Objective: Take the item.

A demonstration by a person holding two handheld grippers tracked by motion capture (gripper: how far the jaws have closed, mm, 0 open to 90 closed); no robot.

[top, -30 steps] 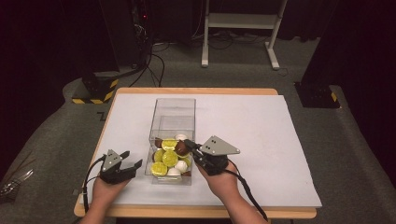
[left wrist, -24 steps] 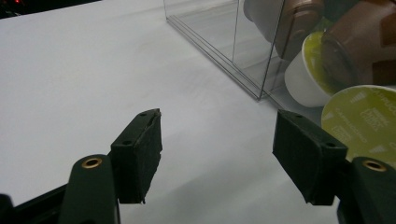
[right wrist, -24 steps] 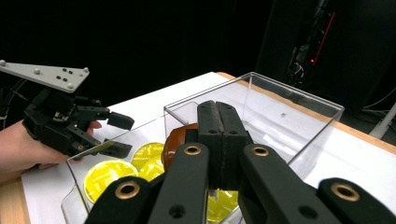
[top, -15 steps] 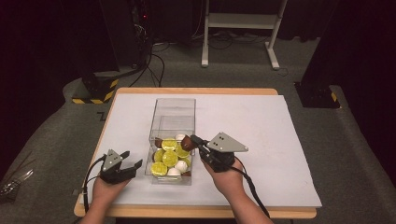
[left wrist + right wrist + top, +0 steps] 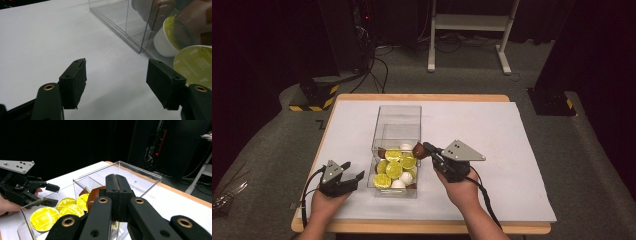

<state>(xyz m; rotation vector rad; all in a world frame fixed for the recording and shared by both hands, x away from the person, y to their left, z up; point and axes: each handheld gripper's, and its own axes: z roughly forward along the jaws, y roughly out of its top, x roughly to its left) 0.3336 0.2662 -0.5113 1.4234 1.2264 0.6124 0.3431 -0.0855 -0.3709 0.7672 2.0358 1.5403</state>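
**Brown capsule at the rim of the clear box**

Brown capsule [image 5: 418,149] held at the right rim of the clear box [image 5: 397,117], above the yellow-lidded capsules [image 5: 393,169] and white ones inside; right gripper [image 5: 428,148] clamped on its edge, jaws pressed together; left gripper [image 5: 353,171] parted and empty, resting on the white table cover [image 5: 502,150] just left of the box.

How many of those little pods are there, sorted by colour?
Lime-lidded pods: 5
White pods: 3
Brown pods: 2 that I can make out, including the brown pod at the right tool tip
Total: 10
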